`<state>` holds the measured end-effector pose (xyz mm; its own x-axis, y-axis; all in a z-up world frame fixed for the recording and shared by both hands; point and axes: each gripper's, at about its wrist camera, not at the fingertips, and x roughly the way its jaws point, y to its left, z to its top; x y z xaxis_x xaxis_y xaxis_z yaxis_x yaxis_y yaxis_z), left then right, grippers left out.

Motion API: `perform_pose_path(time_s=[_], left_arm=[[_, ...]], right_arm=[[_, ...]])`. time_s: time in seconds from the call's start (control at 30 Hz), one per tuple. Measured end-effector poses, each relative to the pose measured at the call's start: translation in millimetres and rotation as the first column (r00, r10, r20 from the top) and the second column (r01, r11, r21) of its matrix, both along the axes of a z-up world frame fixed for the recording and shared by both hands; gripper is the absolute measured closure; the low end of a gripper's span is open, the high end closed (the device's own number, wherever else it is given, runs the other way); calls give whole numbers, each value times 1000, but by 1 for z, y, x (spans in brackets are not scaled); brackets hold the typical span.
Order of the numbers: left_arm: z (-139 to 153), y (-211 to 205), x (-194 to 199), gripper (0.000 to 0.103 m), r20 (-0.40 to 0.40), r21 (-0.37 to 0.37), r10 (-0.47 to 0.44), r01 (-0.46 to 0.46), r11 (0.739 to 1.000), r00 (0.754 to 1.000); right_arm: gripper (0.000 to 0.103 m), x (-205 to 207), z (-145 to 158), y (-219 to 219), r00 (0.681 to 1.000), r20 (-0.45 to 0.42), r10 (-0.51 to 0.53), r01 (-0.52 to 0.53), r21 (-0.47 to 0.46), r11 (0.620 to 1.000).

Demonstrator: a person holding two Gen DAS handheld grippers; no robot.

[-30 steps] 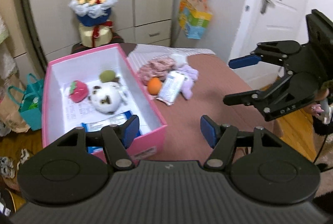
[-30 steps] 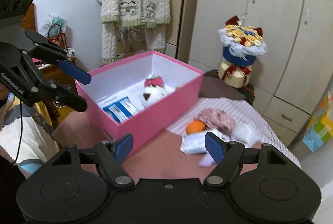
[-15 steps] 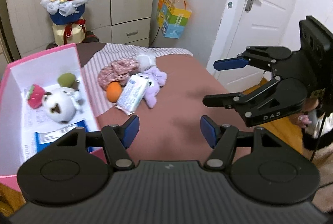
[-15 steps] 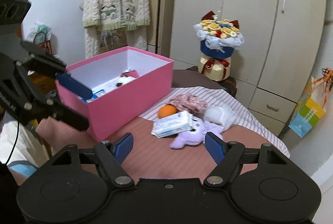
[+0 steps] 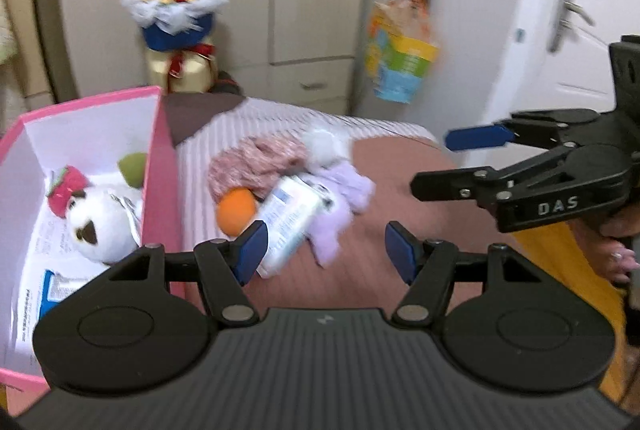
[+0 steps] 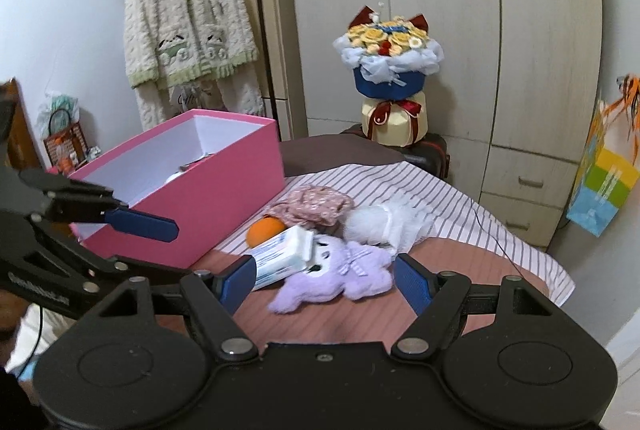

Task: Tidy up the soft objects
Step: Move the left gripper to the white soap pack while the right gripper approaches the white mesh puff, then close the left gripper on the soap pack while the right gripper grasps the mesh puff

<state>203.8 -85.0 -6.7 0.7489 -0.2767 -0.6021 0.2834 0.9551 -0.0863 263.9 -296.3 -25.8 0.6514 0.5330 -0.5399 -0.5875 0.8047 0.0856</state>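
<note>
Both grippers are coming in lower & closer to the toy pile than a sec ago, and the pink box [image 6: 208,202] is sliding off to the left side of each view.

Left gripper [image 5: 325,248] is hanging over the brown bed cover [image 5: 400,198], jaws apart w/ nothing between the blue pads. Right gripper [image 6: 325,280] is doing the same, jaws apart & wider, nothing pinched. Each one is showing up in the other's view too, side-on, black & bony-looking.

Soft stuff is sitting in a heap on the bed, just beside the box. Purple plush toy [image 6: 340,274] is lying flat & floppy, fuzzy all over. Tissue pack [image 6: 282,256], a smooth crinkly rectangle, is resting partly on top of it. Round orange ball [image 6: 264,230] is touching the pack's far end. Pink speckled cloth [image 6: 316,204], all scrunched up, is sitting behind the ball. White fluffy thing [image 6: 380,224] w/ netty bits is next to the cloth, on the striped sheet [image 6: 460,214].

Box is stiff cardboard, pink outside, white inside, no lid. Inside it: a round white plush [image 5: 100,226] w/ dark patches, a red strawberry plush [image 5: 66,190], a green ball-ish thing [image 5: 134,168] & a blue-white flat pack [image 5: 58,286].

Left view is blurry.
</note>
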Motion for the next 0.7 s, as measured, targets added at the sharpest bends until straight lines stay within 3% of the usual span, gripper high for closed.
perform_pose_path(time_s=[0.23, 0.43, 0.7], left_arm=[[-25, -7, 31, 39, 19, -59, 147, -145, 988, 989], [-46, -6, 49, 39, 5, -127, 284, -281, 951, 959], [-59, -6, 62, 26, -30, -154, 386, -386, 909, 922]], right_arm=[[23, 52, -20, -5, 999, -39, -17, 19, 58, 998], [22, 99, -34, 1, 998, -63, -24, 28, 59, 998], [12, 143, -47, 13, 993, -114, 12, -6, 52, 999]])
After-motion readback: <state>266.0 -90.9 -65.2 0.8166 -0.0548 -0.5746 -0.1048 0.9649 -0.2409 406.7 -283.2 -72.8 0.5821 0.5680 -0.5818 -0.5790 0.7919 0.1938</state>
